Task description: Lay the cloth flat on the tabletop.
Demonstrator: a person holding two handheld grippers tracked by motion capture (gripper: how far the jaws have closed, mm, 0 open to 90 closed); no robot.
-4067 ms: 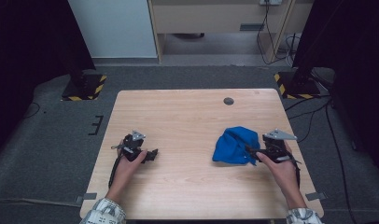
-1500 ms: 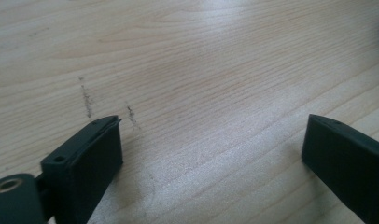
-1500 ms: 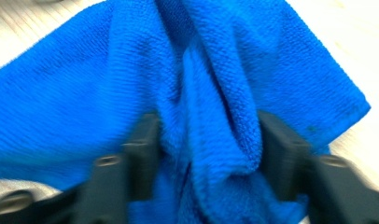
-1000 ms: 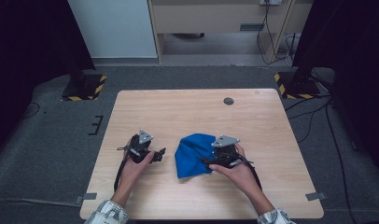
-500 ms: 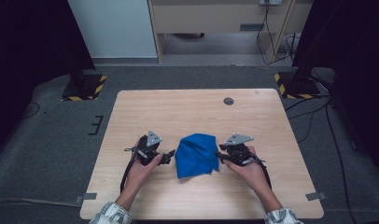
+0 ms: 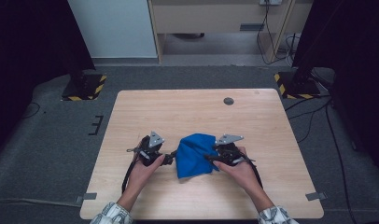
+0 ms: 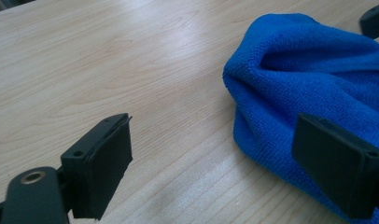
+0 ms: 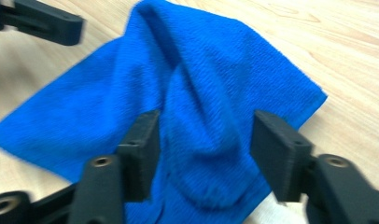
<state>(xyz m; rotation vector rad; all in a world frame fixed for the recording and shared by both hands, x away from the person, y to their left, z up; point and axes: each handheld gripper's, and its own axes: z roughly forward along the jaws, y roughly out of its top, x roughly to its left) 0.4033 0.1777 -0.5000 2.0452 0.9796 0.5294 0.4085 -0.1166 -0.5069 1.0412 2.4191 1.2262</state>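
Note:
A crumpled blue cloth (image 6: 194, 154) lies in the middle of the wooden table (image 6: 187, 112). My right gripper (image 6: 211, 158) reaches onto the cloth's right edge. In the right gripper view a raised fold of the cloth (image 8: 201, 79) runs between the jaws of my right gripper (image 8: 206, 154); they have just been opening and do not pinch it. My left gripper (image 6: 171, 159) sits just left of the cloth. In the left gripper view my left gripper (image 7: 215, 158) is open over bare wood, and the cloth (image 7: 309, 70) bulges behind its right-hand jaw.
A small dark round disc (image 6: 228, 101) sits near the table's far edge. Yellow-and-black striped bases (image 6: 82, 86) (image 6: 295, 84) stand on the floor beyond the far corners. Bare wood surrounds the cloth on every side.
The cloth has moved from the right side of the table to its middle with the right gripper. The left gripper has slid right, up to the cloth's edge. The right jaws have parted.

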